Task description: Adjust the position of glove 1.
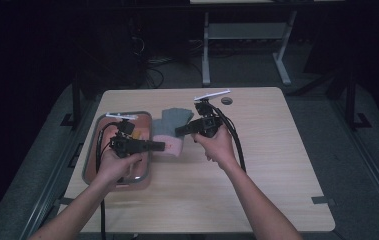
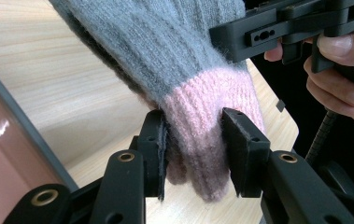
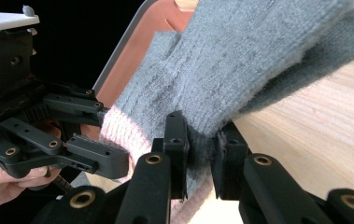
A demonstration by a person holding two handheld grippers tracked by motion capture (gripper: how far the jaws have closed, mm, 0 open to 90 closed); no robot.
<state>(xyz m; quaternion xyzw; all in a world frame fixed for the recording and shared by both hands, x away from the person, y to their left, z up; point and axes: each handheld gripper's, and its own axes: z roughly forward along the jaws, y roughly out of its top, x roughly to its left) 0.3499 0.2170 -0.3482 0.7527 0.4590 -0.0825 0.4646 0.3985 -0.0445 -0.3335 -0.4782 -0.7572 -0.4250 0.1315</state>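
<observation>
- Handling a knit sock (image 2: 198, 93): it is held off the table (image 1: 257, 165) between both grippers, just right of the tray (image 1: 144, 117).
- Left gripper (image 2: 194, 140) is clamped on the pink cuff; right gripper (image 3: 201, 149) is pinched narrow on the grey part.
- Step is judged as mid-lift or stretch; the next move calls for both grips kept firm and moved together.
- Tray contents are hard to make out; the sock's far end is cut off.
</observation>
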